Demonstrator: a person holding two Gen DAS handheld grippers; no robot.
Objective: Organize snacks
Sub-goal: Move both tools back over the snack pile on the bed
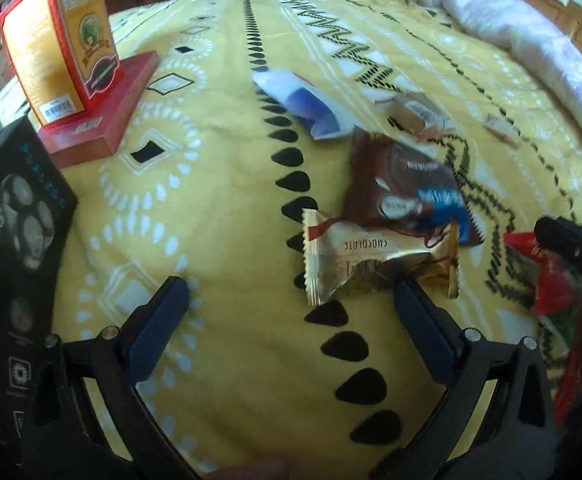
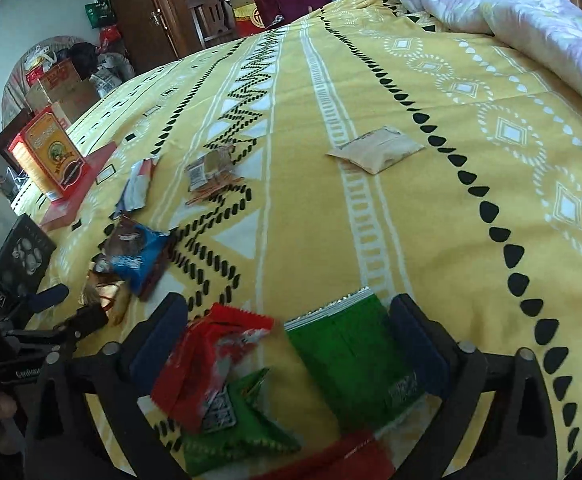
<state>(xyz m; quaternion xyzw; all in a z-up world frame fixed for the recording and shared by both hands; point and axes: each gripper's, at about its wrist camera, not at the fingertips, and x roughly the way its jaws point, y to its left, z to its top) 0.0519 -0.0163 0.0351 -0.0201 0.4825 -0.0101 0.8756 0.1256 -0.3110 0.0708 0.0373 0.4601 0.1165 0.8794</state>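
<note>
- The snacks lie scattered on a yellow bed cover with black and white patterns [image 2: 431,208].
- A gold foil packet with the word "chocolate" [image 1: 371,260] lies just in front of the left gripper [image 1: 291,304], partly under a brown and blue wrapper [image 1: 403,188].
- The left gripper's 2 blue-padded jaws stand wide open above the cover; the right pad is at the gold packet's lower edge, and I cannot tell if it touches.
- A red crinkled wrapper [image 2: 207,360] and a flat green packet [image 2: 355,356] lie between the jaws of the right gripper [image 2: 287,340], which are spread fully apart and press on nothing.
- Further away there are a blue and white wrapper [image 1: 303,104], a small brownish packet [image 1: 415,114] and a pale flat sachet [image 2: 375,150].
- At the left edge, an upright orange and red carton [image 1: 63,40] stands on a flat red box [image 1: 103,120], near a black printed box [image 1: 15,232].
- A pale folded quilt [image 2: 511,12] lies at the far right.
</note>
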